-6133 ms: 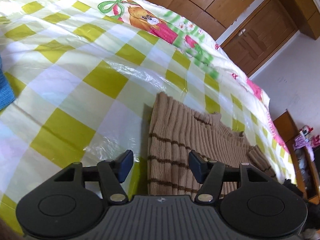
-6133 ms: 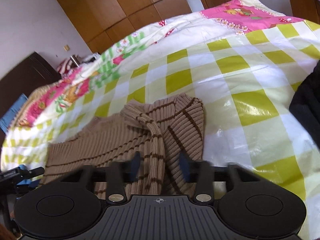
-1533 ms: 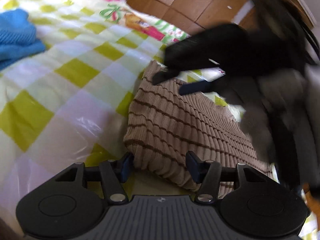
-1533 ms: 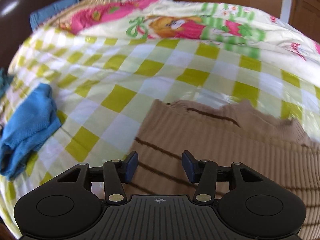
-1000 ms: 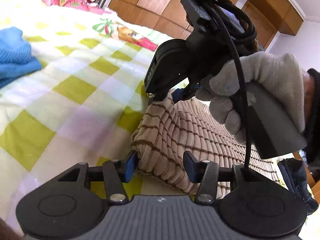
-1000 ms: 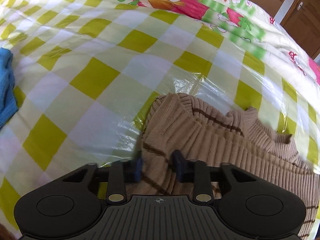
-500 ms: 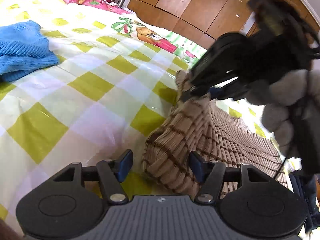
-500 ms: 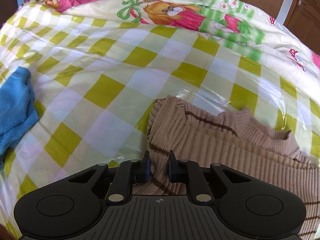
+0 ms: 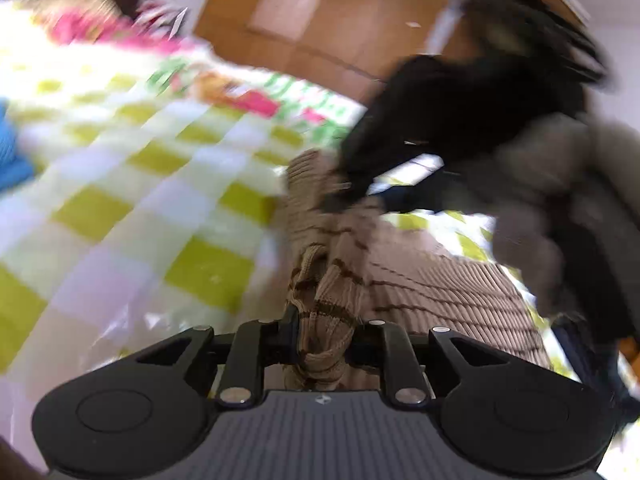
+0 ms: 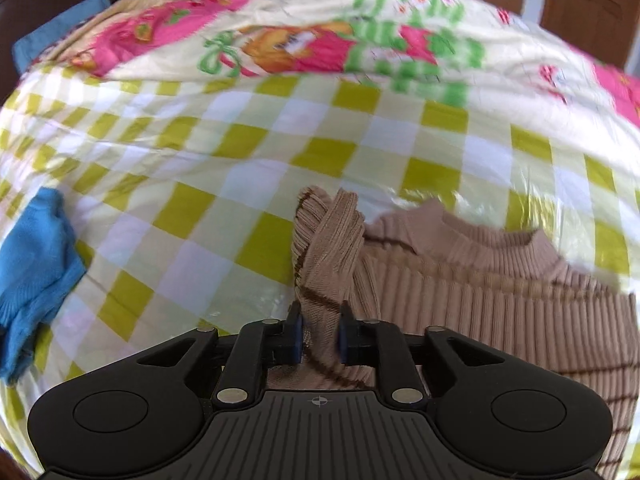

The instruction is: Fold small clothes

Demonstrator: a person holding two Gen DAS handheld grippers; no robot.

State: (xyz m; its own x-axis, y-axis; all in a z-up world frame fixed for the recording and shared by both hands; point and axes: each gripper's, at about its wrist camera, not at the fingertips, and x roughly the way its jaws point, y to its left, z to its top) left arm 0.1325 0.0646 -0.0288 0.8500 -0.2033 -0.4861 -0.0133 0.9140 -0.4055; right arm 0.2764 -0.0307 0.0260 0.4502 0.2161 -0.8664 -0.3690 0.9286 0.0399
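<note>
Left wrist view, bed: yellow-and-white checked cover [image 9: 120, 208] under clear plastic, much blurred.
Sweater: tan ribbed knit with brown stripes [image 10: 500, 280], lying on the bed's checked cover, its near edge lifted and bunched.
Blue cloth: crumpled at the left on the cover [image 10: 36, 256], well apart from the sweater.
Right gripper: [image 10: 319, 336] jaws narrow, having just opened slightly, blue pads pressed on a gathered fold of the sweater.
Left gripper: [image 9: 322, 340] jaws just closed in, clenched on a bunched sweater corner.
</note>
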